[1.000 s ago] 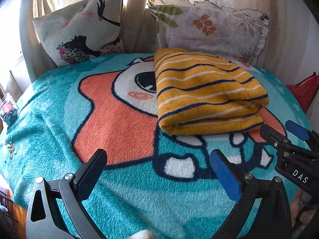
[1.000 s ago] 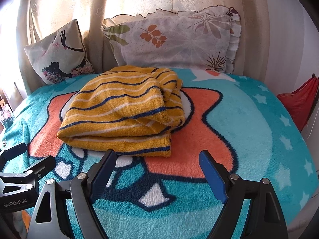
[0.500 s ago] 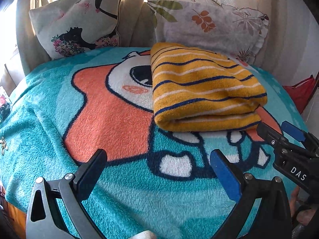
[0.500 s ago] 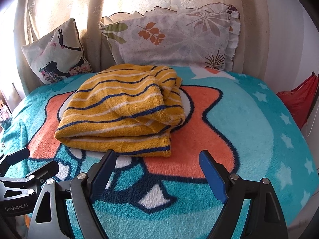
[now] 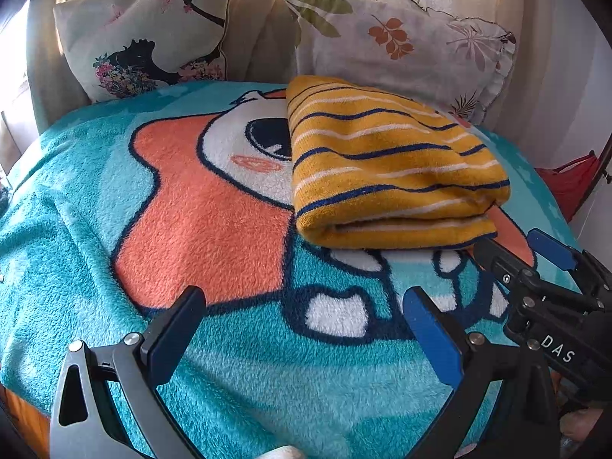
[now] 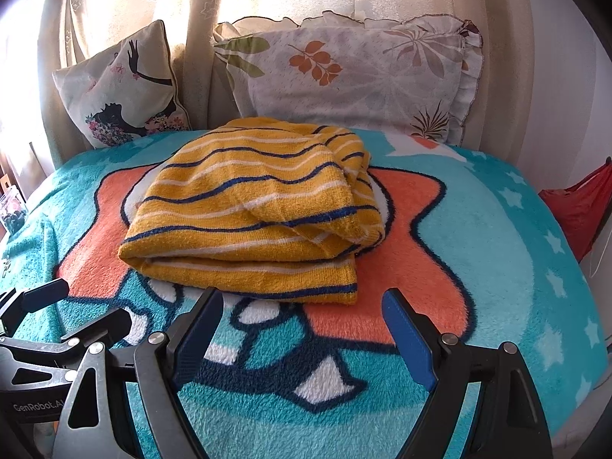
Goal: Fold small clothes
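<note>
On the bed, toward its head end: we see the folded sweater (image 6: 252,210) lying on the blanket (image 6: 497,237), just in front of the two pillows.
Sweater colour: we read it as mustard yellow knit with thin navy and white stripes running across it.
Sweater shape: we find it folded into a thick, roughly rectangular bundle; several layers show along the near edge, and a rounded fold bulges on its right side in the right wrist view.
Sweater contact: we see no finger of either gripper touching it.
Blanket: we note a fluffy teal cover with an orange, white and navy cartoon figure; the sweater sits over the figure's face.
Pillows: we see a leaf-print pillow (image 6: 352,80) behind the sweater and a silhouette-print cushion (image 6: 122,88) toward the left corner of the bed's head.
Left gripper (image 5: 302,332): we find its fingers spread wide over bare blanket near the foot edge, nothing between them.
Right gripper (image 6: 302,329): we see it spread wide too, empty, hovering just short of the sweater's near edge.
Red cloth (image 6: 577,214): we see it beyond the bed's right edge.
</note>
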Demonstrator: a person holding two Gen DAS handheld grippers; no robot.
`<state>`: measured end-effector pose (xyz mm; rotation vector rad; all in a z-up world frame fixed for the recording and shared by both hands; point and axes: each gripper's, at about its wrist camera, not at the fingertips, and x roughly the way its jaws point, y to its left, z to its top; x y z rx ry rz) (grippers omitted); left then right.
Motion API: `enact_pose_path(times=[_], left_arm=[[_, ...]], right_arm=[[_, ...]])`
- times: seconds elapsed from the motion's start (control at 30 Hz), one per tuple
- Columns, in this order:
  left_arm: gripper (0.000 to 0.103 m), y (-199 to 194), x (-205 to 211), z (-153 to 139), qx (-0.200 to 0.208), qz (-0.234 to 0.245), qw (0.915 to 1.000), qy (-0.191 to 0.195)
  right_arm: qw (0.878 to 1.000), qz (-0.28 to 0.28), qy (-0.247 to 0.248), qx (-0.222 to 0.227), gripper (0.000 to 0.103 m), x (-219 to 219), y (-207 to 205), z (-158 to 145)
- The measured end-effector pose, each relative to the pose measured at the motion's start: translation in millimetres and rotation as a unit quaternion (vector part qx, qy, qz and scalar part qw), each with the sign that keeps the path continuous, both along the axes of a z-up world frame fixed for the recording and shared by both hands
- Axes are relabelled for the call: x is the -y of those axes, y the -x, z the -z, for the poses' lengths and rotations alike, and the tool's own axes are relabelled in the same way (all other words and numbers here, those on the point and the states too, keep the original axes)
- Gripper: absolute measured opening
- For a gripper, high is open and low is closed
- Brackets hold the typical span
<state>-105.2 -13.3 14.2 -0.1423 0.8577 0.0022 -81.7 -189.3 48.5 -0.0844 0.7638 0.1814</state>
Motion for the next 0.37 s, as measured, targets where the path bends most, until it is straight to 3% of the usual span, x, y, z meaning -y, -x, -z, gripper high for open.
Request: enact_pose_path(times=[0.23,0.37], left_arm=[[0.103,2.7,-6.9,-1.6,0.010,0.005,0.9998,0.019],[0.103,4.8,-9.2,-5.6,0.018,-0.001,0.9998,0.006]], right_arm=[[1.000,-0.003,-0.001,-0.004,0.089,-7.1,-3.0,-1.6],[1.000,-0.009,-0.005,-0.008,0.089,-13.2,-4.6,-1.1]])
